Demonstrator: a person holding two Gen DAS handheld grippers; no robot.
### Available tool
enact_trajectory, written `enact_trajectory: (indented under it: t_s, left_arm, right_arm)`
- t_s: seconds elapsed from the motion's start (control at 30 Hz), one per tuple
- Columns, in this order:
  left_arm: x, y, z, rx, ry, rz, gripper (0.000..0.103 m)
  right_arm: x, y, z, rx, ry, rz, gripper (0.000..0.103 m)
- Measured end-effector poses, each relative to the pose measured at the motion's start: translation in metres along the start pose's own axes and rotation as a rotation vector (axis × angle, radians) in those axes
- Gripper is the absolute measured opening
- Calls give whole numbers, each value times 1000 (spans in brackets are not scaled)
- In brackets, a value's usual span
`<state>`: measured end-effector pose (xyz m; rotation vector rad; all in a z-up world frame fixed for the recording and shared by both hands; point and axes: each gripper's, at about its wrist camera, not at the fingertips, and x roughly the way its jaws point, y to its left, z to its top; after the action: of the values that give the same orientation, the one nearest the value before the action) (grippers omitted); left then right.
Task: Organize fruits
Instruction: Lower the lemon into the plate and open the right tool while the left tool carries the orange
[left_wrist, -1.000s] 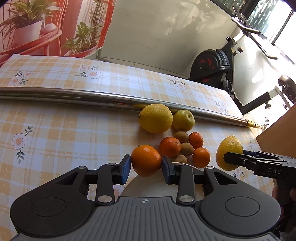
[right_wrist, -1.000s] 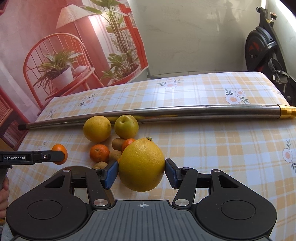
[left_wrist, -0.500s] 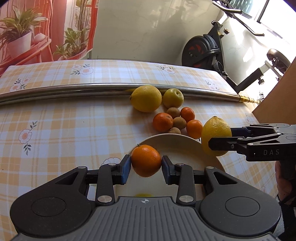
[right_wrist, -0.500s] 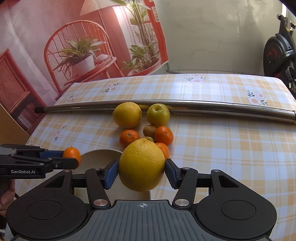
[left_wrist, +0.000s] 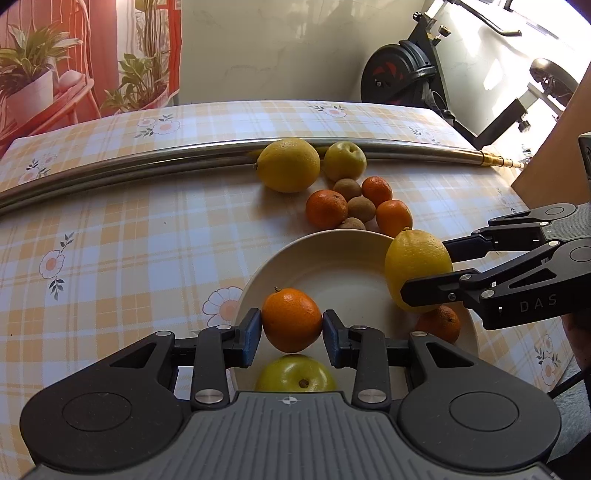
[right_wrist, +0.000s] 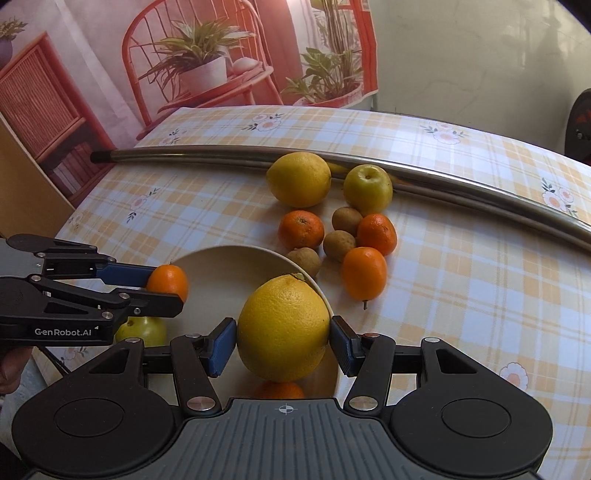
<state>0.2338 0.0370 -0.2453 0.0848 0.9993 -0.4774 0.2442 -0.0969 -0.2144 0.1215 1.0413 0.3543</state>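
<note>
My left tool (left_wrist: 291, 328) is clenched on a mandarin (left_wrist: 291, 319) at lower centre of its frame, over the white bowl (left_wrist: 332, 266). My right tool (right_wrist: 282, 345) grips a large lemon (right_wrist: 283, 328) above the bowl's rim. A green apple (left_wrist: 295, 376) lies in the bowl; other fruit sits on the counter (left_wrist: 129, 240) beyond.

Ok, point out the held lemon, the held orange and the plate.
lemon (right_wrist: 283, 328), right wrist view, middle of its peel.
orange (left_wrist: 291, 319), left wrist view, middle of its front.
plate (left_wrist: 325, 271), left wrist view, bare inner surface.

Orange-white plaid tablecloth (left_wrist: 129, 236), cream bowl (left_wrist: 332, 266).
</note>
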Motion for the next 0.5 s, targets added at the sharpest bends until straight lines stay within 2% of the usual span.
enact_trajectory:
  t_s: [0.5]
  left_arm:
    - [3,3,-2,-8,20,26,38]
  right_arm:
    - [12,2,5,-28,51,1,51]
